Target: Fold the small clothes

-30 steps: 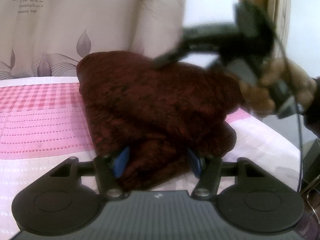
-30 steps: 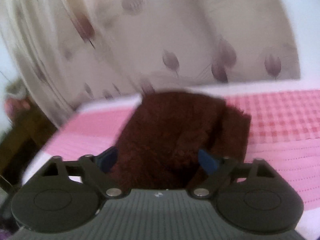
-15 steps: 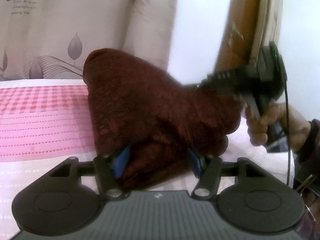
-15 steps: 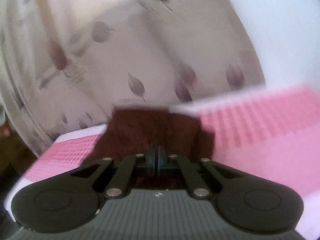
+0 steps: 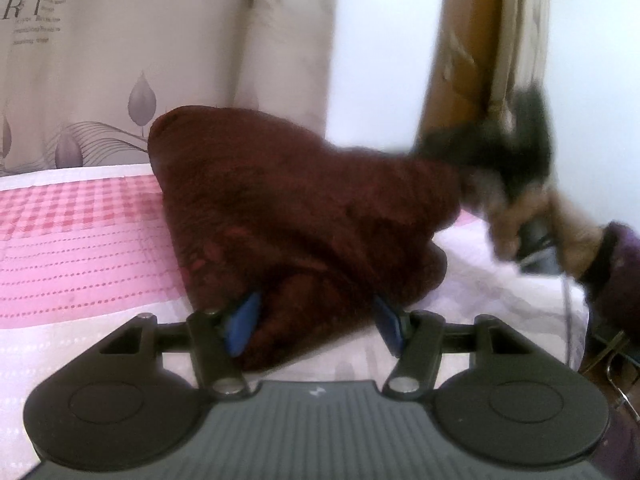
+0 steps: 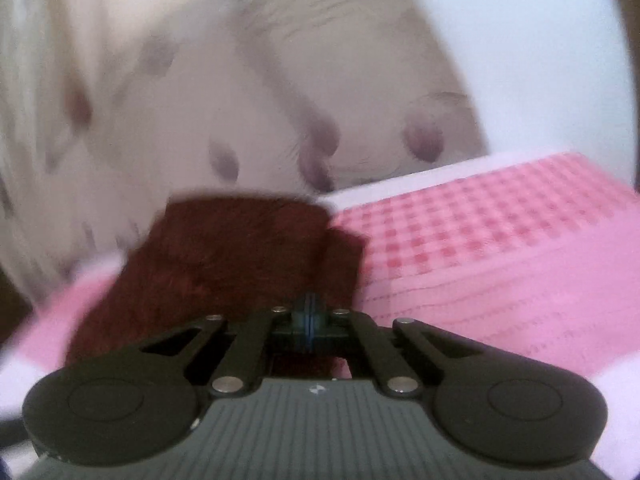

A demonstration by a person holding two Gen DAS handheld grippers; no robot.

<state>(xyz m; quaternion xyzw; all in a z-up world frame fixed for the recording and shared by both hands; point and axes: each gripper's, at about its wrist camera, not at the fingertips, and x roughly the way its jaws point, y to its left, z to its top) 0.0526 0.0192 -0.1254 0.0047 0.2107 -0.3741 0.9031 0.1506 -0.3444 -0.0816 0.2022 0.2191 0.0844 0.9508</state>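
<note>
A dark red fuzzy garment (image 5: 304, 208) lies bunched on the pink bed cover (image 5: 72, 248). My left gripper (image 5: 316, 316) holds its near fold, a blue pad pressing on each side. In the left wrist view the cloth's right corner is drawn up toward my blurred right gripper (image 5: 440, 152), held by a hand (image 5: 532, 220). The right wrist view shows my right gripper (image 6: 308, 316) with its pads together over the garment (image 6: 240, 256). The pinched edge itself is hidden under the pads.
A beige leaf-print curtain (image 5: 160, 60) hangs behind the bed. A brown wooden post (image 5: 456, 40) stands at the back right. The bed's right edge drops off near the hand, with dark clutter (image 5: 612, 352) below. Pink checked cover (image 6: 500, 248) stretches to the right of the garment.
My right gripper went from wide open to shut and came down to the garment's right side. The cloth's right corner now rises toward it. The left gripper kept its hold.
</note>
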